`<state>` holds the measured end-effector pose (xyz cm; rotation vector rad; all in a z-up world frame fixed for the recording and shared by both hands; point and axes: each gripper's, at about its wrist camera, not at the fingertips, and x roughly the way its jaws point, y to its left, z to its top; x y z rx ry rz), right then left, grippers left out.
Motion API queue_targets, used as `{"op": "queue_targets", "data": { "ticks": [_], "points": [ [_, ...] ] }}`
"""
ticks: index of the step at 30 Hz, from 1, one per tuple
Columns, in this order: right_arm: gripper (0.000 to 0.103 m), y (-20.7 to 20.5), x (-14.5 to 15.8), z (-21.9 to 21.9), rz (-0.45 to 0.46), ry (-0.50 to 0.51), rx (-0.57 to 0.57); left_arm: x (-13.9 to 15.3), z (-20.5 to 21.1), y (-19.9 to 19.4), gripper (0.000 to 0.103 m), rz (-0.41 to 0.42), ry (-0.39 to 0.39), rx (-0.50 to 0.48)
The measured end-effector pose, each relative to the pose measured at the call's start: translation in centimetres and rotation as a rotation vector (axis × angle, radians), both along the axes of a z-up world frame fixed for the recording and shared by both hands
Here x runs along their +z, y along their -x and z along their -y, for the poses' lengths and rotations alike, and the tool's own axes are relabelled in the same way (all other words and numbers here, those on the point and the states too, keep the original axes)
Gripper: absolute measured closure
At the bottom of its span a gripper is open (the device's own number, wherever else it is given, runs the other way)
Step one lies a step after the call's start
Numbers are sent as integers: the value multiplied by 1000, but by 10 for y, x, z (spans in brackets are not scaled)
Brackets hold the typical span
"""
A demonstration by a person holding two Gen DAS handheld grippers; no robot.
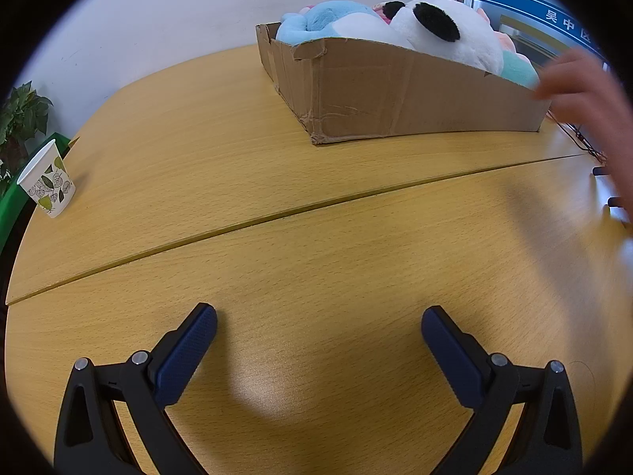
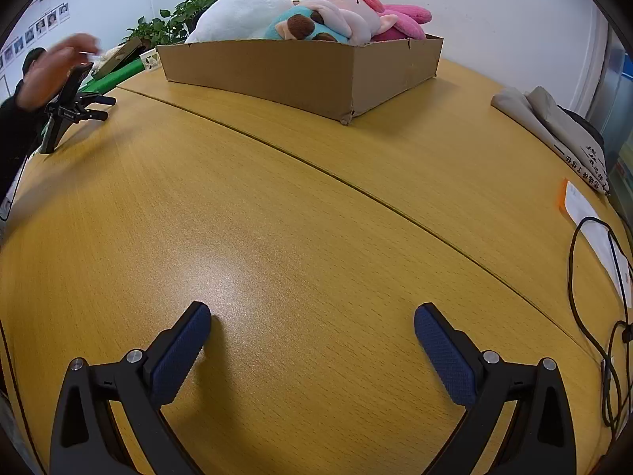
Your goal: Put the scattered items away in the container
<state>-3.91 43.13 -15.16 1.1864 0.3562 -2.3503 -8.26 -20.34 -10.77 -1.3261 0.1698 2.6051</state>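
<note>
Left wrist view first: your left gripper [image 1: 319, 322] is spread as wide as it goes, nothing between its two blue pads [image 1: 186, 356], just bare wooden table [image 1: 245, 182] under it. Straight beyond it sits one cardboard box [image 1: 395, 95], and from this side you can count a panda plush [image 1: 447, 31] and a blue plush [image 1: 336, 19] piled inside. One paper cup [image 1: 46, 182] stands well left of the box, near the table edge. A blurred hand [image 1: 581, 87] hovers at the box's right end.

Right wrist now: your right gripper [image 2: 312, 318] matches it, wide open and empty. Same box [image 2: 277, 71] ahead, with four plush shapes showing: white [image 2: 241, 12], teal [image 2: 300, 25], pale pink [image 2: 344, 8] and hot pink [image 2: 403, 19]. Two folded cloth bags [image 2: 554, 126] lie right of the box, one black cable [image 2: 585, 297] further right.
</note>
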Motion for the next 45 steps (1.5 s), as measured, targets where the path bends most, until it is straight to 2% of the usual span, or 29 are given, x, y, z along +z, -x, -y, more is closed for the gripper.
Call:
{"op": "queue_targets", "data": {
  "ticks": [10, 18, 45],
  "points": [
    [0, 0, -1, 0, -1, -1, -3, 1, -2, 1, 0, 0, 1, 3],
    [0, 0, -1, 0, -2, -1, -5, 3, 8, 3, 0, 0, -2, 76],
    [0, 1, -2, 1, -3, -2, -13, 4, 3, 5, 0, 1, 0, 72]
  ]
}}
